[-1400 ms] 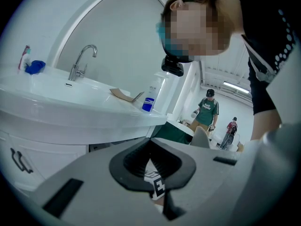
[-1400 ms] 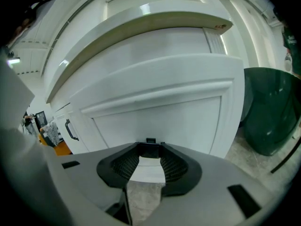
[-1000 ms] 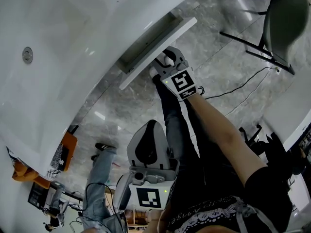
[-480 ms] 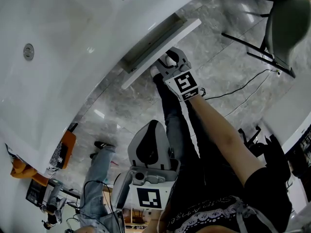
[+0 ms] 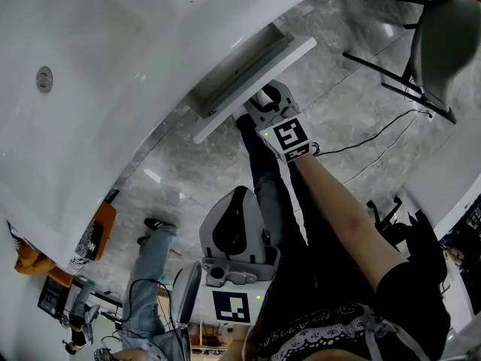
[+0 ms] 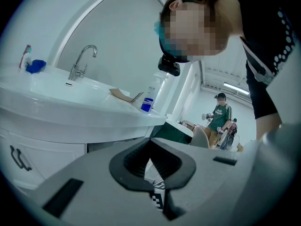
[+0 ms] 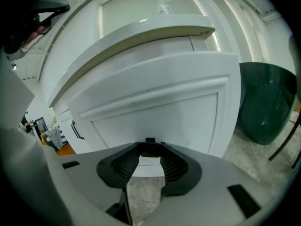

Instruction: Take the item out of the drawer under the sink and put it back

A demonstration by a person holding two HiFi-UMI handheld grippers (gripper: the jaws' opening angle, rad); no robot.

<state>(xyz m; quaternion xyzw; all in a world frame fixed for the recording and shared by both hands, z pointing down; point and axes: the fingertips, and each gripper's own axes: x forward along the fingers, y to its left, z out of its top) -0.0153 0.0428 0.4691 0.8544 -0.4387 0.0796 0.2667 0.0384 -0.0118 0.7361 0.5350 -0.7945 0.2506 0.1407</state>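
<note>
Steadiness counts most in this pull, I judge: the drawer should come straight out on its runners, with the hold kept square so the jaws do not slide off the handle. Nearest, the left gripper [image 6: 150, 144] hangs low by the person's body, well apart from the vanity. Its 2 jaws are pressed together with nothing between them, so it looks free to reach in once the gap is wide enough.

Further out, the right gripper [image 7: 150, 147] is clamped on the small black drawer handle [image 7: 150, 141], which sits between its jaw tips against the white drawer [image 5: 255, 89]. The drawer stands partly pulled out below the countertop's edge. Only a narrow strip of its inside shows, and no item can be made out there; it is presumably hidden within.

Beyond, the sink [image 5: 98, 59] shows only its drain [image 5: 45, 78], and 1 blue-labelled bottle [image 6: 147, 102] stands near the countertop's edge.
</note>
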